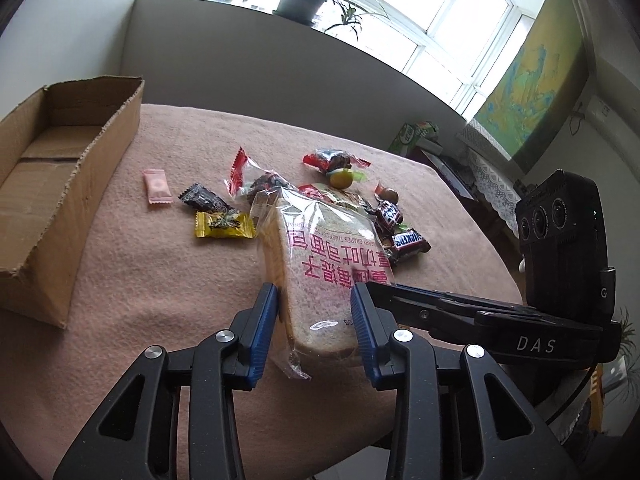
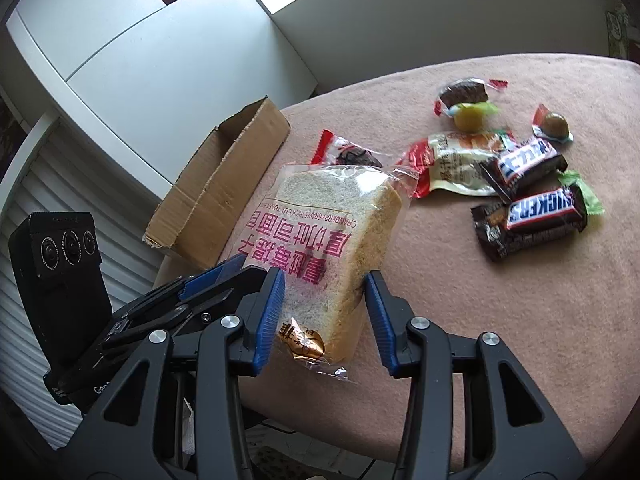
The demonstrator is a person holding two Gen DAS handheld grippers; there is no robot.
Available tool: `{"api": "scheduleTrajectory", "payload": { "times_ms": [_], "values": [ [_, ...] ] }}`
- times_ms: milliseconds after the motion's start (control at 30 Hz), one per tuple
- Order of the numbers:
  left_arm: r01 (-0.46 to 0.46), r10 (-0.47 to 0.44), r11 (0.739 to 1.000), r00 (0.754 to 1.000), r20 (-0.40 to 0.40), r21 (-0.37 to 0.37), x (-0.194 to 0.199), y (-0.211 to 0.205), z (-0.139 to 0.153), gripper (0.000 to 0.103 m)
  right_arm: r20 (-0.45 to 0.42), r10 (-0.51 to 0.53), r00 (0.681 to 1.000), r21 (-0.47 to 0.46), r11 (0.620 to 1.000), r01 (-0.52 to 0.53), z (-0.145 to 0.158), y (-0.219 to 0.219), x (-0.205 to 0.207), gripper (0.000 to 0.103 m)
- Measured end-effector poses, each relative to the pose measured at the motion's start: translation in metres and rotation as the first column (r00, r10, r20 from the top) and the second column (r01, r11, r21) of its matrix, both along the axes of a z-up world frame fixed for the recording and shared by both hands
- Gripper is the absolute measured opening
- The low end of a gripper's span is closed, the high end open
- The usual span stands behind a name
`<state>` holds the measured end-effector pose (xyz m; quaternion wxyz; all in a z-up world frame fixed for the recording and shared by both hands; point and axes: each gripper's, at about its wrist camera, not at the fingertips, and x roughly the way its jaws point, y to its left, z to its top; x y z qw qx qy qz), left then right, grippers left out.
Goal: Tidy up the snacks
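Note:
A bagged slice of toast bread with pink lettering lies tilted at the near edge of the pink-covered table. Both grippers straddle its near end. My left gripper has its blue pads at the bag's two sides. My right gripper does the same from the other side of the bread. Whether the pads press the bag I cannot tell. An open cardboard box stands at the left, also in the right wrist view.
Loose snacks lie beyond the bread: two Snickers bars, a pink sachet, a yellow candy, a black candy, red-ended clear packets, a round yellow sweet and a brown ball sweet.

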<state>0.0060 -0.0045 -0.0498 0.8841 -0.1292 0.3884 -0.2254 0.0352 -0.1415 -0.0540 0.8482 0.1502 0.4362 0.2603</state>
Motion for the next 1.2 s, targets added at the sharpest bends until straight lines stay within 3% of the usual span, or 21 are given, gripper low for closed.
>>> {"api": "scheduleTrajectory", "payload": {
  "times_ms": [333, 567, 867, 1200],
  "values": [
    [-0.104, 0.107, 0.994, 0.986, 0.126, -0.027, -0.002, 0.041, 0.038, 0.035, 0.124, 0.092, 0.988, -0.034, 0.995, -0.089, 0.049, 0.057, 0.023, 0.044],
    [-0.180, 0.186, 0.982, 0.968, 0.170, -0.050, 0.001, 0.082, 0.052, 0.035, 0.145, 0.166, 0.975, -0.045, 0.986, -0.161, 0.063, 0.108, 0.040, 0.044],
    [-0.278, 0.288, 0.957, 0.946, 0.151, -0.081, 0.004, 0.141, 0.043, 0.035, 0.128, 0.263, 0.956, -0.083, 0.964, -0.254, 0.055, 0.176, 0.064, 0.044],
    [-0.365, 0.371, 0.928, 0.922, 0.112, -0.072, 0.008, 0.178, 0.031, 0.035, 0.090, 0.289, 0.953, -0.073, 0.956, -0.283, 0.034, 0.206, 0.083, 0.044]
  ]
}}
